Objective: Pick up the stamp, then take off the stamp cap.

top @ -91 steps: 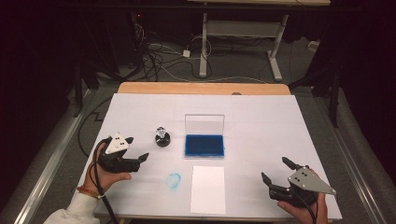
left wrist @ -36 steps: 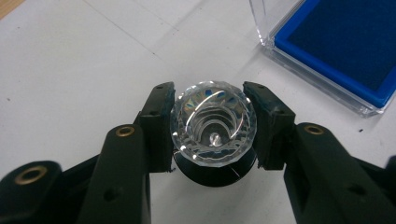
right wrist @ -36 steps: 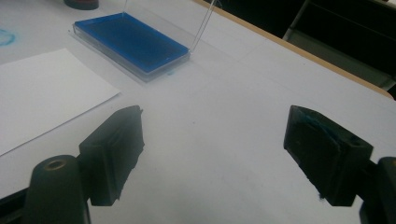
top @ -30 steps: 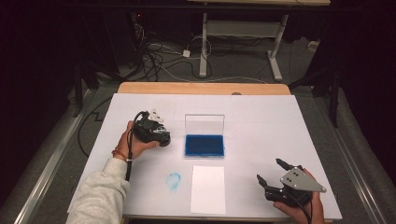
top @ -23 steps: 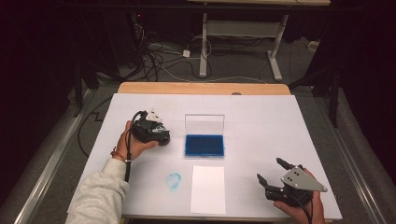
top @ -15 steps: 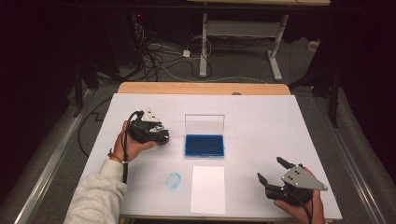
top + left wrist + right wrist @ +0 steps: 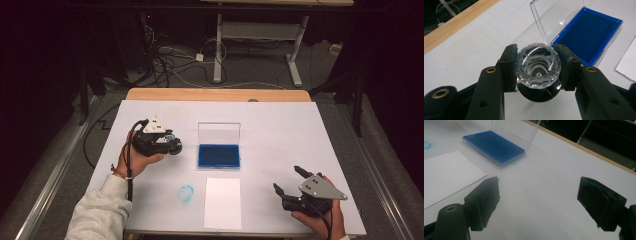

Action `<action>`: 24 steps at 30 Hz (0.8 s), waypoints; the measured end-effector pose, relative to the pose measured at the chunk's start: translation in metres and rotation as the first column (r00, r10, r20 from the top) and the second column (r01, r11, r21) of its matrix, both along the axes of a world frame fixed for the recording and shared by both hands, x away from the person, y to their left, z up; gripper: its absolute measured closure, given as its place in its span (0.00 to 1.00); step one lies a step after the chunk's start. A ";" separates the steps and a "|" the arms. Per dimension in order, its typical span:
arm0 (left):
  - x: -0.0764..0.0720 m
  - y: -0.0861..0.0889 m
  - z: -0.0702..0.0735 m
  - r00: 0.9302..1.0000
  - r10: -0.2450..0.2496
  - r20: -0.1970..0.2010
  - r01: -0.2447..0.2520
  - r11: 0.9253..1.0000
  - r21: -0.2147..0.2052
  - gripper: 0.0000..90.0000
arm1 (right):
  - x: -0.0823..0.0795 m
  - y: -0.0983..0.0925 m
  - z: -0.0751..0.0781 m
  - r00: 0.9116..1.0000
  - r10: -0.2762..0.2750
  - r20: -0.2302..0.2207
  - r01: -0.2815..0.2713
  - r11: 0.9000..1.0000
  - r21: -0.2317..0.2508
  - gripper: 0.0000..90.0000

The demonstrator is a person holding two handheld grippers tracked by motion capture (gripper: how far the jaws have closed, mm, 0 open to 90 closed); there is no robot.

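- The white tabletop point(image 7: 280, 120) carries everything, with a wooden edge along its far side.
- A white sheet of paper point(image 7: 222, 202) lies at the near edge, just in front of the ink pad.
- The blue ink pad point(image 7: 218, 156) sits mid-tabletop, its clear lid point(image 7: 218, 134) standing upright behind it.
- The right claw point(image 7: 290, 181) rests near the front right corner; its jaws have just been opening and stand wide, with nothing between them.
- The left claw point(image 7: 172, 145) is clamped on the stamp, just left of the ink pad.
- The stamp point(image 7: 537, 66), clear faceted knob over a dark base, is lifted above the tabletop.
- A faint blue smudge point(image 7: 186, 192) marks the tabletop left of the paper.
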State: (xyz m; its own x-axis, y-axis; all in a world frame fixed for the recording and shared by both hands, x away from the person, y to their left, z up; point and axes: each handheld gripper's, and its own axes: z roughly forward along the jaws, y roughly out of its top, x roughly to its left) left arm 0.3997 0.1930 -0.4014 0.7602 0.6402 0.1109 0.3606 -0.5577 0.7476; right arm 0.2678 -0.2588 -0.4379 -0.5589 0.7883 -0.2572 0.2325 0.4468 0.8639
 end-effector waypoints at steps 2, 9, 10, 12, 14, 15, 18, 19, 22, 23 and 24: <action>-0.002 0.000 0.002 1.000 0.002 0.009 -0.002 1.000 -0.009 0.61 | 0.001 0.001 0.000 1.000 0.006 0.000 -0.006 1.000 -0.004 0.20; -0.015 -0.003 0.007 0.999 -0.029 0.030 0.030 0.999 -0.017 0.61 | 0.005 0.004 0.000 1.000 0.017 -0.003 -0.017 1.000 0.004 0.20; -0.017 -0.003 0.008 0.999 -0.032 0.035 0.032 0.999 -0.015 0.61 | 0.004 0.004 0.000 1.000 0.018 -0.006 -0.018 1.000 0.007 0.20; -0.020 -0.005 0.010 0.998 -0.048 0.034 0.049 0.999 -0.016 0.61 | 0.005 0.004 0.000 1.000 0.025 -0.006 -0.025 1.000 0.000 0.20; -0.023 -0.008 0.011 0.997 -0.061 0.036 0.062 0.998 -0.016 0.61 | 0.004 0.005 0.000 1.000 0.025 -0.009 -0.025 1.000 0.002 0.20; -0.024 -0.010 0.012 0.997 -0.068 0.036 0.069 0.997 -0.019 0.61 | 0.005 0.005 0.000 1.000 0.026 -0.002 -0.026 1.000 0.000 0.20; -0.029 -0.014 0.013 0.995 -0.094 0.038 0.095 0.995 -0.024 0.61 | 0.006 0.005 0.000 1.000 0.030 -0.001 -0.030 1.000 -0.001 0.20; -0.031 -0.015 0.013 0.994 -0.101 0.040 0.101 0.995 -0.023 0.61 | 0.006 0.006 0.000 0.999 0.032 -0.002 -0.032 0.999 -0.002 0.20; -0.036 -0.018 0.014 0.993 -0.109 0.038 0.110 0.993 -0.032 0.61 | 0.006 0.009 0.001 0.999 0.050 -0.007 -0.050 0.999 0.006 0.19; -0.037 -0.019 0.015 0.993 -0.111 0.038 0.113 0.993 -0.040 0.61 | 0.006 0.011 0.001 0.998 0.061 -0.004 -0.061 0.998 -0.002 0.19; -0.038 -0.020 0.015 0.992 -0.117 0.037 0.118 0.992 -0.042 0.61 | 0.006 0.012 0.002 0.998 0.068 -0.006 -0.068 0.998 -0.005 0.19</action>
